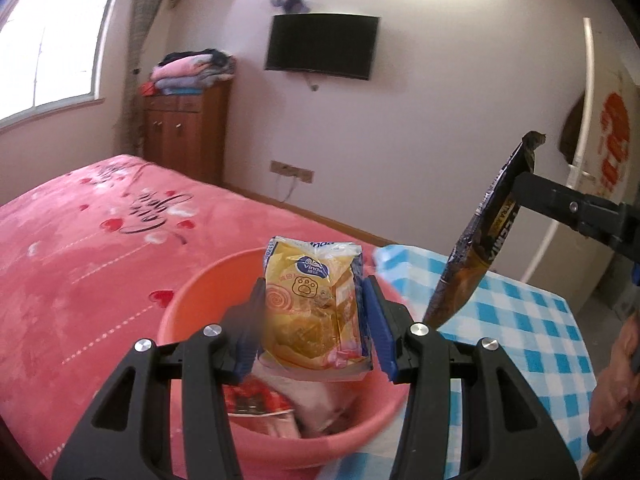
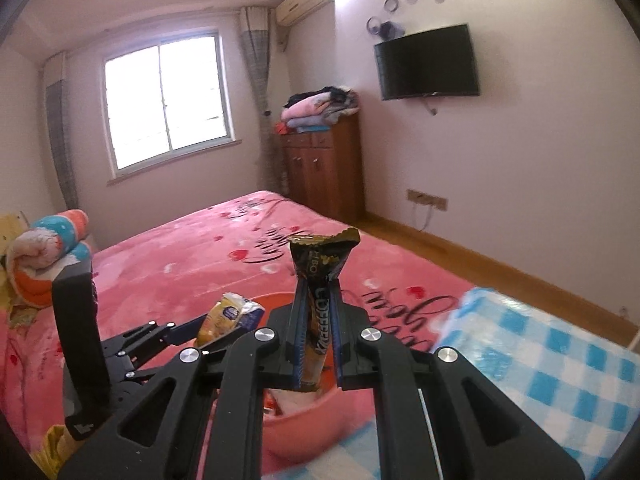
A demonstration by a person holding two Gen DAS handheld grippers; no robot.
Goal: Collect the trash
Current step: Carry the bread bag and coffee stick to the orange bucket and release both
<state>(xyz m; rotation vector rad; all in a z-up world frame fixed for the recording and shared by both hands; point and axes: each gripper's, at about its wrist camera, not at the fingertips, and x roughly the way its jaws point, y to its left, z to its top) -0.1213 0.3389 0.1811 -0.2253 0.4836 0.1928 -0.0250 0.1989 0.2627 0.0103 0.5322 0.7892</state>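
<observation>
Two handheld grippers hang over a pink basin (image 1: pixel 188 300) at the foot of a bedroom bed, each carrying one piece of trash. Nearest, the left gripper (image 1: pixel 316 320) has its blue pads pressed on either side of a yellow snack bag (image 1: pixel 312 300), held upright directly above the basin's mouth. At about three o'clock from it, the right gripper (image 2: pixel 316 344) has its jaws nearly together, pinching a slim black-and-gold coffee sachet (image 2: pixel 316 320) that stands on end with its torn top uppermost, over the basin's near rim.

Collection looks well under way but unfinished: at least two wrappers already lie in the basin, a red packet (image 1: pixel 256 396) and a pale pink one (image 1: pixel 316 396), while the two held items have yet to be dropped. No other loose trash shows.

The count: two grippers, two held wrappers, one basin. The basin stands on a blue-and-white checked cloth (image 1: pixel 520 320), which runs off toward two o'clock. Beyond, from nine to twelve o'clock, stretches the pink heart-print bedspread (image 2: pixel 180 256); farther still, one wooden cabinet (image 2: pixel 324 172) and one wall-mounted television (image 2: pixel 426 62).
</observation>
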